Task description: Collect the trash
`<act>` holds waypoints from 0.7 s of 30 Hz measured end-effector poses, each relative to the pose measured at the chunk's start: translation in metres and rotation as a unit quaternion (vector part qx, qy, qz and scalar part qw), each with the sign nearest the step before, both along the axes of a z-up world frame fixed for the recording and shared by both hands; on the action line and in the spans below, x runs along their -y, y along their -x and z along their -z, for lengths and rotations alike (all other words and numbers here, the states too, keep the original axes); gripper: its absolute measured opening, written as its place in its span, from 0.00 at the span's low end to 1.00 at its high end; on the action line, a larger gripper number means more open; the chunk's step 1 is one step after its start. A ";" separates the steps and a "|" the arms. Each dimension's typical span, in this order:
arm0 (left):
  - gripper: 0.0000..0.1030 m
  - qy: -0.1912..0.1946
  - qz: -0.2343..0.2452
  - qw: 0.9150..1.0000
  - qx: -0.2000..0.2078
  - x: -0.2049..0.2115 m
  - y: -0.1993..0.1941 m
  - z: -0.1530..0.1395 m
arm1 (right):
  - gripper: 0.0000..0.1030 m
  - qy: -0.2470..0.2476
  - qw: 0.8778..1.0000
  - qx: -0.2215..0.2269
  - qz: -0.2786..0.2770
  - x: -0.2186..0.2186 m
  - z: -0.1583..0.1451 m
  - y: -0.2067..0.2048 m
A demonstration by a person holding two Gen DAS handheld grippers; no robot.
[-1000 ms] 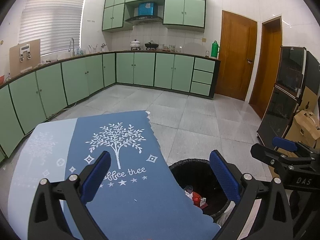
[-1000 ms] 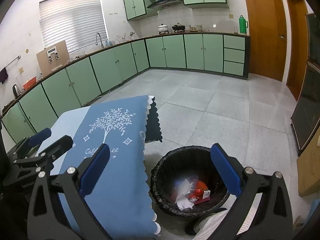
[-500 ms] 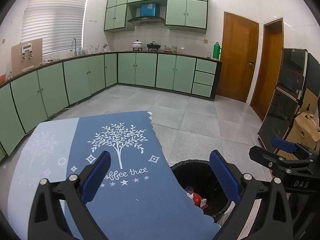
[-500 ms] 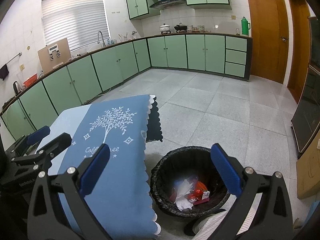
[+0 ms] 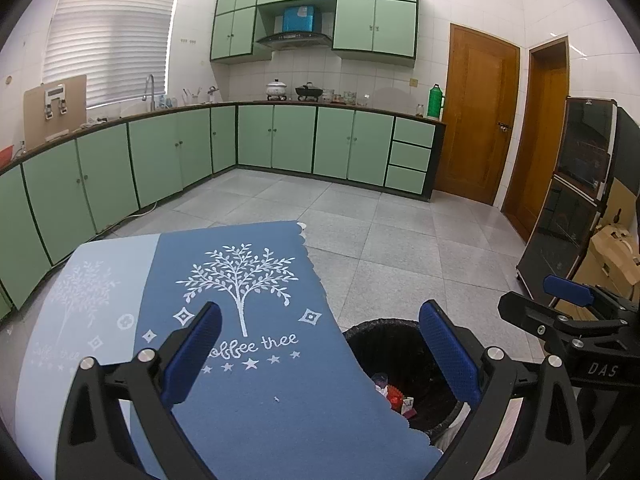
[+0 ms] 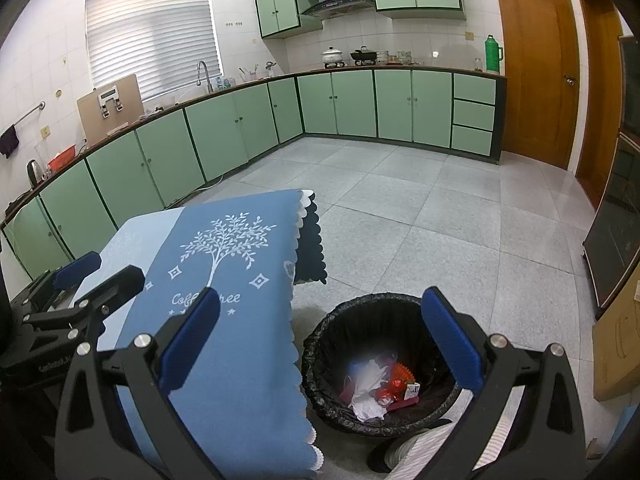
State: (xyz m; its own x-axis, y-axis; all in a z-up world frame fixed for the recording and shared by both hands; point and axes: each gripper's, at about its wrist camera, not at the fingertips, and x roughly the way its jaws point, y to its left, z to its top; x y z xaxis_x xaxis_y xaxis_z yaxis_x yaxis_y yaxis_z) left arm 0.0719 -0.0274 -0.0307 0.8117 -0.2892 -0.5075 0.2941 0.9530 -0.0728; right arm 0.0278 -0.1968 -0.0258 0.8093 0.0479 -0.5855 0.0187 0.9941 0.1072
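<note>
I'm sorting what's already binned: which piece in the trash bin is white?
The crumpled paper at the front of the trash bin; the pieces beside it are red and orange.

Both our grippers are hanging open and empty.

We are holding the left gripper (image 5: pixel 320 354) with its blue-padded fingers (image 5: pixel 192 354) spread wide apart, gripping nothing. We are keeping the right gripper (image 6: pixel 320 342) level beside it, its blue fingers (image 6: pixel 450 338) likewise wide apart and bare. Each is showing at the edge of the other's view, the two side by side and apart.
</note>
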 end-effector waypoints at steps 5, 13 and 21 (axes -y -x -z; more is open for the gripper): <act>0.94 0.000 -0.001 1.000 0.000 -0.001 0.000 0.000 | 0.95 -0.001 1.000 0.000 0.000 0.000 0.000 0.000; 0.94 -0.001 -0.002 1.000 -0.001 -0.002 -0.001 -0.001 | 0.95 -0.001 1.000 -0.001 0.001 -0.001 0.000 0.000; 0.94 -0.001 -0.003 1.000 -0.001 -0.003 -0.002 -0.001 | 0.95 -0.001 1.000 0.000 0.000 -0.001 0.000 0.000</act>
State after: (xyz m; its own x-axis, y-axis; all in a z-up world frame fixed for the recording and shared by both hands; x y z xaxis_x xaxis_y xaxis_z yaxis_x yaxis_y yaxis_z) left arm 0.0735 -0.0240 -0.0301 0.8124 -0.2838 -0.5094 0.2885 0.9548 -0.0718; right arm 0.0280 -0.1960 -0.0260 0.8088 0.0480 -0.5861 0.0195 0.9939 0.1084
